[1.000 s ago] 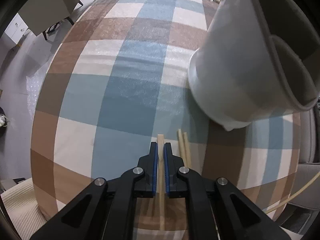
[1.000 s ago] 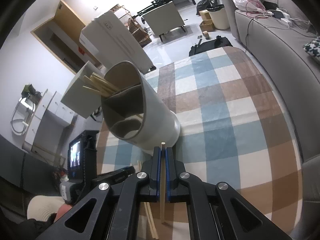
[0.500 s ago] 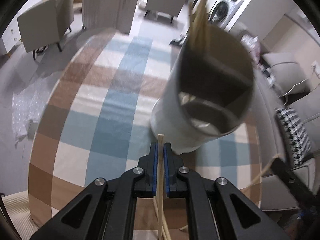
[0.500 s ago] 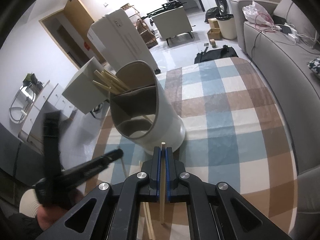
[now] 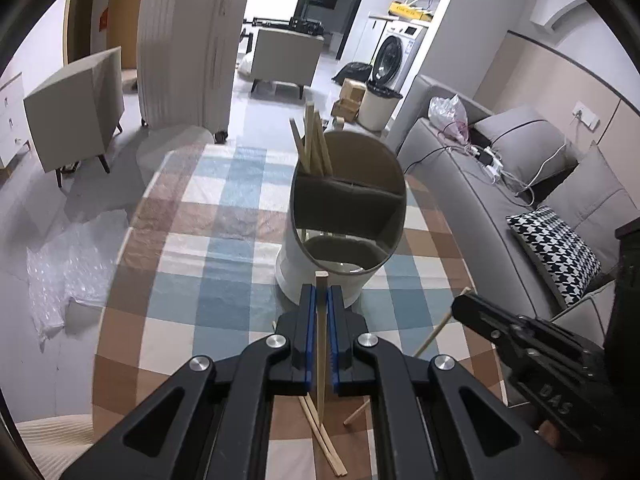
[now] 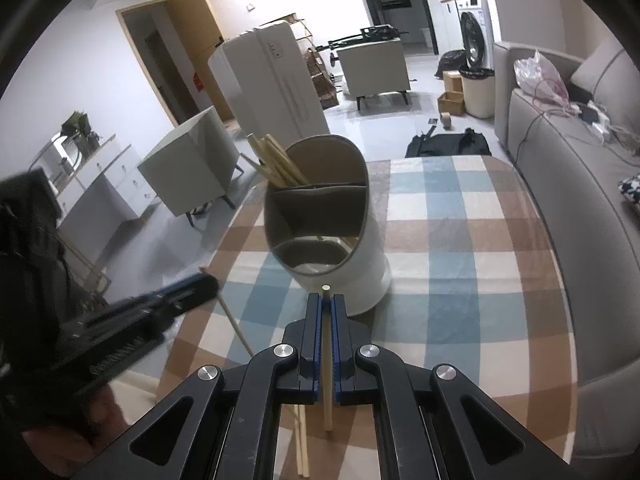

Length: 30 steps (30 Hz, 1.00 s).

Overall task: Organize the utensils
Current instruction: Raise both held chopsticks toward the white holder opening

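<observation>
My left gripper point(image 5: 321, 304) is clamped on one chopstick point(image 5: 320, 344); my right gripper point(image 6: 327, 312) pinches a second chopstick point(image 6: 327, 364) the same way, tips poking just past the pads. Loose chopsticks point(image 5: 320, 436) lie on the checked tablecloth point(image 5: 216, 280) beneath my fingers. Just ahead stands the white divided holder point(image 5: 340, 232), tilted toward me in both views, near compartment open-mouthed. More chopsticks point(image 5: 312, 144) stand in its rear compartment. Beyond: grey sofa point(image 5: 520, 200), white radiator point(image 5: 188, 76).
</observation>
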### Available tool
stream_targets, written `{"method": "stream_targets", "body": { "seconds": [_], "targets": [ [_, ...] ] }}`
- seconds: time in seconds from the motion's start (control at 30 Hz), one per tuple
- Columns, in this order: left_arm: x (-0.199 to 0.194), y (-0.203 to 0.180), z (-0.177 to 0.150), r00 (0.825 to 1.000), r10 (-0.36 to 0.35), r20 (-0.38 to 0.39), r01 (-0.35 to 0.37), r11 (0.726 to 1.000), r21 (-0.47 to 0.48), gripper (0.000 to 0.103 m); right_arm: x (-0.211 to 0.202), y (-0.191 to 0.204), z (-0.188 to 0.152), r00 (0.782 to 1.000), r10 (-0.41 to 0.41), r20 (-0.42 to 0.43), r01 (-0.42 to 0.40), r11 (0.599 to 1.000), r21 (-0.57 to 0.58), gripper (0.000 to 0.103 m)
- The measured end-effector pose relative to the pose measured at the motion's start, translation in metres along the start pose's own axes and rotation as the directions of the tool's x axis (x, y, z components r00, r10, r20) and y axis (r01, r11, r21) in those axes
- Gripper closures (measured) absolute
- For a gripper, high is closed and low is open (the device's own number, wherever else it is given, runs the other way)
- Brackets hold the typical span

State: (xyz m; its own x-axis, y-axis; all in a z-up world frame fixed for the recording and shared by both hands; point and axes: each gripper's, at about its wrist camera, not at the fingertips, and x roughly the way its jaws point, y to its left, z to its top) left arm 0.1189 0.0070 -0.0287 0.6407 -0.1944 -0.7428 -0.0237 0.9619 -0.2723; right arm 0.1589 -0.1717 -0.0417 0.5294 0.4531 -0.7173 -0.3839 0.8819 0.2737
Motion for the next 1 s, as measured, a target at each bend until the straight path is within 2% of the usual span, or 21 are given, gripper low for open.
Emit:
{"method": "stream_targets", "body": {
  "seconds": [0.43, 0.7, 1.0],
  "targets": [
    [-0.028, -0.017, -0.007, 1.0, -0.006, 0.018, 0.004, 0.996, 0.091, 0.102, -0.03, 0.007, -0.02, 0.998, -0.058, 0.039, 0.056, 0.998, 0.04, 0.1],
    [-0.047, -0.019, -0.002, 1.0, 0.001, 0.008, -0.001, 0.997, 0.079, 0.102, -0.054, 0.009, -0.025, 0.995, -0.074, 0.072, 0.069, 0.995, 0.07, 0.1],
    [-0.074, -0.021, 0.015, 0.999, -0.015, 0.033, 0.013, 0.997, 0.075, 0.102, -0.09, 0.016, -0.017, 0.988, -0.082, 0.129, 0.073, 0.995, 0.071, 0.1]
  ]
}}
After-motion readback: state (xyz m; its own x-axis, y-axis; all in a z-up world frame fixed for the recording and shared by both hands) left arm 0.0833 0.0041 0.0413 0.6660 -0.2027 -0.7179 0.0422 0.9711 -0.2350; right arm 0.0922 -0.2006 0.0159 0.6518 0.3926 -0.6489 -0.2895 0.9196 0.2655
